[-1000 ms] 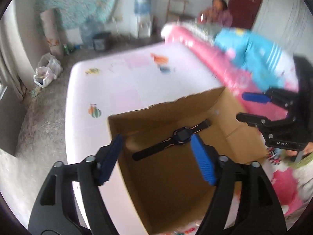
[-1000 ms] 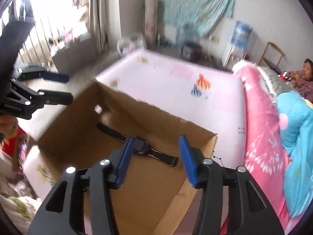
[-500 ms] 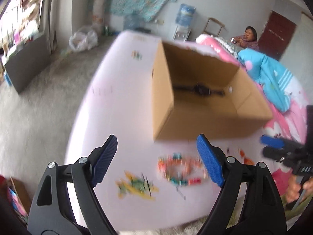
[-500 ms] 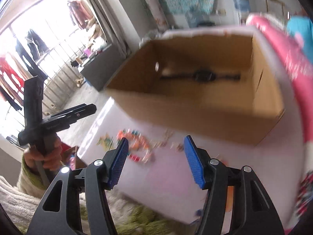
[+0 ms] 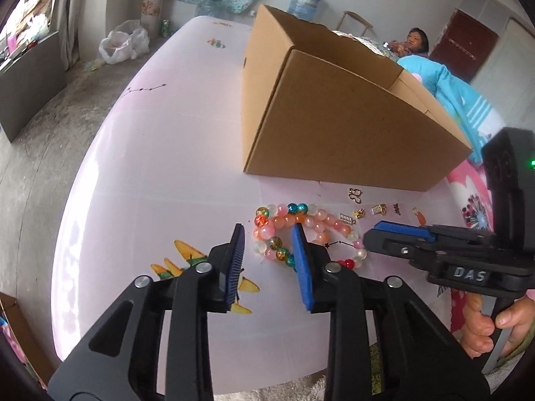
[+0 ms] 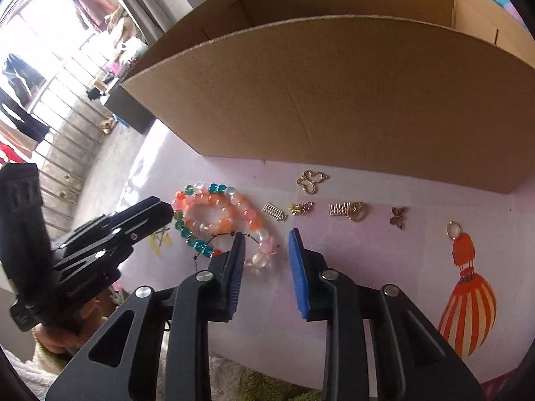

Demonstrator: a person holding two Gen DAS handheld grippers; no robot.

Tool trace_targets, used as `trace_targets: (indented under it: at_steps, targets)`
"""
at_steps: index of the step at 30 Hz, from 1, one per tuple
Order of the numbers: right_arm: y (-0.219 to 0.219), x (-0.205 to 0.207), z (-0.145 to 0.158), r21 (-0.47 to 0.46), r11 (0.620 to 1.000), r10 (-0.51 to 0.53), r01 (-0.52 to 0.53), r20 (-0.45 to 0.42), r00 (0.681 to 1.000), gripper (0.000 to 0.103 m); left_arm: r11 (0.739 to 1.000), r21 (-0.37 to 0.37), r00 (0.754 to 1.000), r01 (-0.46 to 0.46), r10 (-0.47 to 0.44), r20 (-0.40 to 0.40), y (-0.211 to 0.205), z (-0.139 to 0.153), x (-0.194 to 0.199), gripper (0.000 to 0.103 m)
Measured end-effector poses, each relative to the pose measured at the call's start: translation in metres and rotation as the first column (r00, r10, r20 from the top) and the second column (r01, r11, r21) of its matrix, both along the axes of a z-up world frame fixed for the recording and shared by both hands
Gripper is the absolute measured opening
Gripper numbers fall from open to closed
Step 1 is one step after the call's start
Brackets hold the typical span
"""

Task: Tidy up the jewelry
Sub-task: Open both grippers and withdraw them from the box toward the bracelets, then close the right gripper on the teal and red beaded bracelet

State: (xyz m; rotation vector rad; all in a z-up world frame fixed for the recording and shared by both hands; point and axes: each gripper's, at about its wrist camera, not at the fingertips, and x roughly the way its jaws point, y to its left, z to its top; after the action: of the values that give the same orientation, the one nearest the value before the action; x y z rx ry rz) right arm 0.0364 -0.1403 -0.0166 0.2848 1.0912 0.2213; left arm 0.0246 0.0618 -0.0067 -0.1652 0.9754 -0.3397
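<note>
Two looped bracelets of pink, orange and teal beads [image 5: 284, 224] [image 6: 220, 214] lie on the pink table [image 5: 160, 173] in front of a brown cardboard box [image 5: 334, 117] [image 6: 334, 100]. My left gripper [image 5: 267, 234] hangs over their left side with its jaws closing; beads show in the gap, but no pad presses on them. My right gripper [image 6: 266, 237] is closing over the clear and pink beads at the right end, also without a grip. Each gripper shows in the other's view, the right gripper [image 5: 369, 239] and the left gripper [image 6: 164, 212]. The inside of the box is hidden.
Small gold charms lie in a row by the box: an open butterfly [image 6: 312, 180], a comb-like piece [image 6: 275, 212], a ring charm [image 6: 356, 210], a small butterfly [image 6: 399, 217], a glass pendant [image 6: 453, 229]. A person [image 5: 414, 40] sits at the back. Blue bedding [image 5: 461, 100] lies to the right.
Both grippers came down from over the box to the front of the table, above the beads. Their jaws have narrowed. The black watch inside the box is out of sight now.
</note>
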Motion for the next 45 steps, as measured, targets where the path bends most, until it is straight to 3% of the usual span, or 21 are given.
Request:
trace_targets:
  at_steps: [5,12,17,21,25,32,37,43,45]
  targets:
    - [0.014,0.002,-0.004,-0.096,0.995,0.021,-0.021,0.001,1.000,0.018,0.997,0.068,1.000,0.020,-0.020,-0.002,-0.009,-0.004,0.005,0.019]
    - [0.026,0.001,0.000,-0.155,0.987,0.039,-0.036,0.017,0.999,0.011,0.996,0.075,0.997,0.054,-0.050,-0.051,-0.015,-0.010,0.017,0.019]
    - [0.030,0.004,-0.004,-0.160,0.987,0.038,-0.033,0.026,0.999,0.011,0.998,0.048,0.996,0.038,-0.035,-0.077,-0.013,-0.016,0.023,0.019]
    - [0.030,0.002,-0.005,-0.151,0.988,0.035,-0.030,0.029,0.999,0.011,0.995,0.094,0.999,0.044,-0.041,-0.032,-0.019,-0.013,0.020,0.012]
    - [0.027,0.000,-0.005,-0.144,0.989,0.034,-0.029,0.034,0.999,0.011,0.990,0.132,0.998,0.057,-0.061,0.024,-0.021,-0.004,0.012,0.012]
    - [0.023,-0.001,-0.007,-0.131,0.991,0.032,-0.026,0.044,0.999,0.011,0.985,0.163,0.998,0.064,-0.067,0.008,-0.023,-0.005,0.014,0.011]
    - [0.023,-0.002,-0.008,-0.127,0.992,0.029,-0.022,0.050,0.998,0.011,0.995,0.098,0.999,0.025,-0.021,-0.038,-0.010,-0.008,0.024,0.027]
    - [0.025,-0.003,-0.007,-0.133,0.991,0.030,-0.022,0.058,0.998,0.011,1.000,0.017,0.996,0.024,-0.022,-0.082,-0.008,-0.018,0.036,0.026]
    - [0.025,-0.003,-0.007,-0.134,0.991,0.030,-0.021,0.060,0.998,0.011,0.999,0.015,0.997,0.033,-0.032,-0.075,-0.011,-0.018,0.036,0.016]
